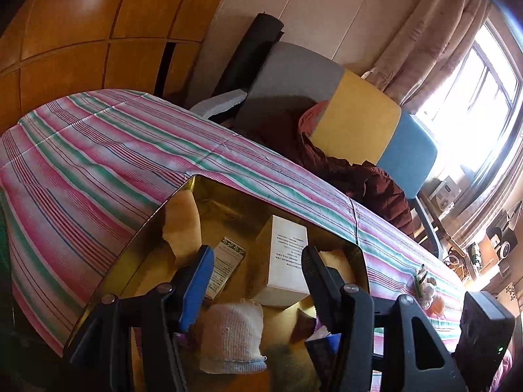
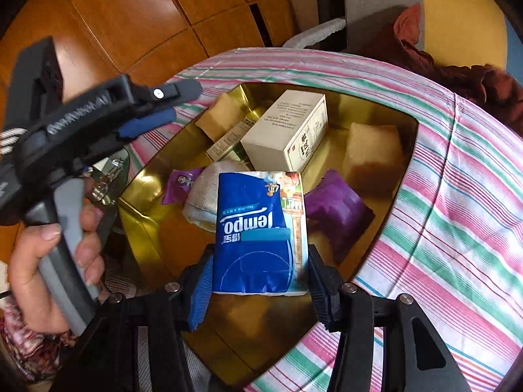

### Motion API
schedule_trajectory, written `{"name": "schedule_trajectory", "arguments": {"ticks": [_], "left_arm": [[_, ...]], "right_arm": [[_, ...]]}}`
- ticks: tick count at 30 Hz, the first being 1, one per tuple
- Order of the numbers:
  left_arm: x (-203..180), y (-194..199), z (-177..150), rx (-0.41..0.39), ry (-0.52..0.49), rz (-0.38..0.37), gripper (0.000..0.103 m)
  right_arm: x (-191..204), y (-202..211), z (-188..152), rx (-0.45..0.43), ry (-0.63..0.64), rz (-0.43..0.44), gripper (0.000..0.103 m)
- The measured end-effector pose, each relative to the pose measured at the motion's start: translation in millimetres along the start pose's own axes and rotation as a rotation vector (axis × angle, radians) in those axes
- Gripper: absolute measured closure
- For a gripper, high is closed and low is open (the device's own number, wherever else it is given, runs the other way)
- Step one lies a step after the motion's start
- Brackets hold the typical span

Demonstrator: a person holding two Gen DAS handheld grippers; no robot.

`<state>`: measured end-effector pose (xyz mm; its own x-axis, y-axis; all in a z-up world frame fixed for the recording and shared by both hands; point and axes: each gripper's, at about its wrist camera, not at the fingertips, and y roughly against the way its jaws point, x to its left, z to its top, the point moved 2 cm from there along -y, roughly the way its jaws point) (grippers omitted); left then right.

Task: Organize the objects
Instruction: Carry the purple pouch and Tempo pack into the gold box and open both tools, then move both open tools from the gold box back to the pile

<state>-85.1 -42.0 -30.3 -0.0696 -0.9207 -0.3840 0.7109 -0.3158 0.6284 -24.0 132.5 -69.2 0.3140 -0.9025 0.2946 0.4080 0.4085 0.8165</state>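
A gold tin [image 2: 415, 124] lies open on the striped tablecloth. My right gripper [image 2: 260, 261] is shut on a blue Tempo tissue pack [image 2: 258, 222] and holds it above the tin. In the tin lie a white box [image 2: 287, 134], a small green-labelled box [image 2: 228, 140], a white cloth [image 2: 202, 196], a purple packet [image 2: 340, 215] and tan blocks [image 2: 372, 153]. My left gripper [image 1: 255, 268] is open over the tin [image 1: 196, 179], above the white box [image 1: 287, 254] and the cloth [image 1: 232, 336], with nothing between its pads. A hand holds that left gripper [image 2: 173, 104] at the tin's left rim.
The striped tablecloth [image 1: 98, 150] covers the table around the tin. Behind it stands a chair with grey, yellow and blue cushions [image 1: 356, 121] and a dark red jacket [image 1: 369, 179] draped on it. A wooden wardrobe [image 1: 81, 32] fills the back left. Small items [image 1: 425, 287] lie at the table's right.
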Motion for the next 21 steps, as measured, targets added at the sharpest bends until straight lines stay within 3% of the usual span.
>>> {"name": "schedule_trajectory", "arguments": {"ticks": [6,21], "left_arm": [[4.2,-0.6,1.0,0.001,0.024,-0.001,0.047],[-11.0,-3.5,-8.1,0.022,-0.012,-0.016,0.046]], "right_arm": [[5.0,-16.1,7.2,-0.008,0.031,-0.088,0.048],[13.5,20.4,1.9,-0.117,0.034,-0.035,0.044]]}}
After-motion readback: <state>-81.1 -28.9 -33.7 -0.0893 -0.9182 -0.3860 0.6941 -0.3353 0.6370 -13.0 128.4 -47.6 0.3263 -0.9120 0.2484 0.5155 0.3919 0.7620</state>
